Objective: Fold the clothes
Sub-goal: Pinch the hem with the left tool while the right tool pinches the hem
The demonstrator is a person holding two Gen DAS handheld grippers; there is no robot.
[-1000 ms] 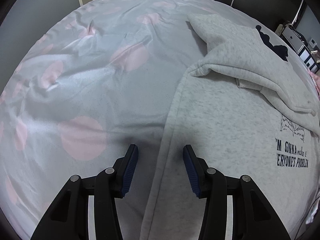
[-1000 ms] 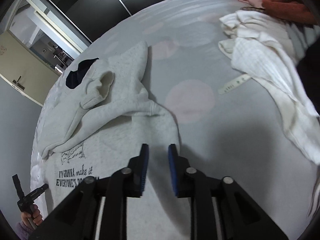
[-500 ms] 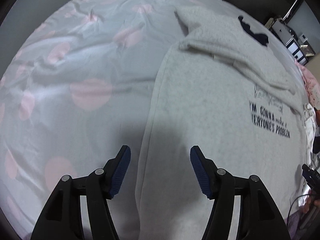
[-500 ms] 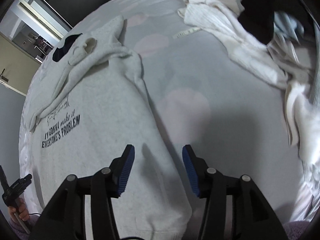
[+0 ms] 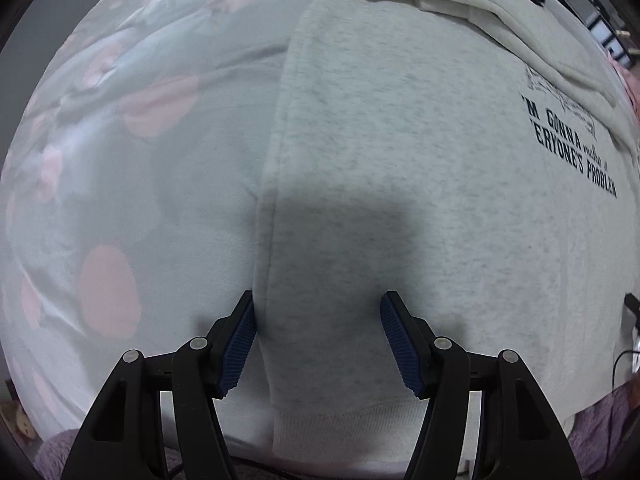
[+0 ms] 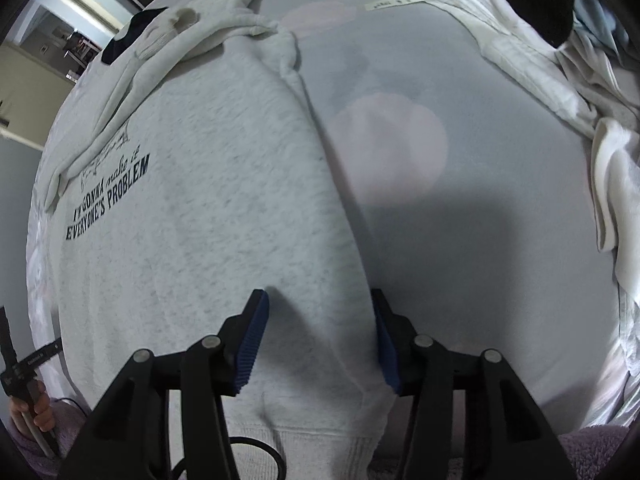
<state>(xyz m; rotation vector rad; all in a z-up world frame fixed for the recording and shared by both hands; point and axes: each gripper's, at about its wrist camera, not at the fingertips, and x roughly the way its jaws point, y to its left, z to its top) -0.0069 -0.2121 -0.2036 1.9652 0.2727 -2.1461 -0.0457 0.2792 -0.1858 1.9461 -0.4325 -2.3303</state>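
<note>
Each gripper is built of matte black plastic. The left gripper [image 5: 318,340] is formed of two angular arms with triangular cut-outs, and round silver screws are set along their tops. Each finger is lined inside with a ribbed blue pad [image 5: 239,348]. The right gripper [image 6: 318,340] is made alike, with the same blue pads [image 6: 252,346] and silver screws. A black cable [image 6: 256,456] is looped beneath it. A fuzzy lilac sleeve [image 6: 70,432] is worn at the hand [image 6: 34,406].
</note>
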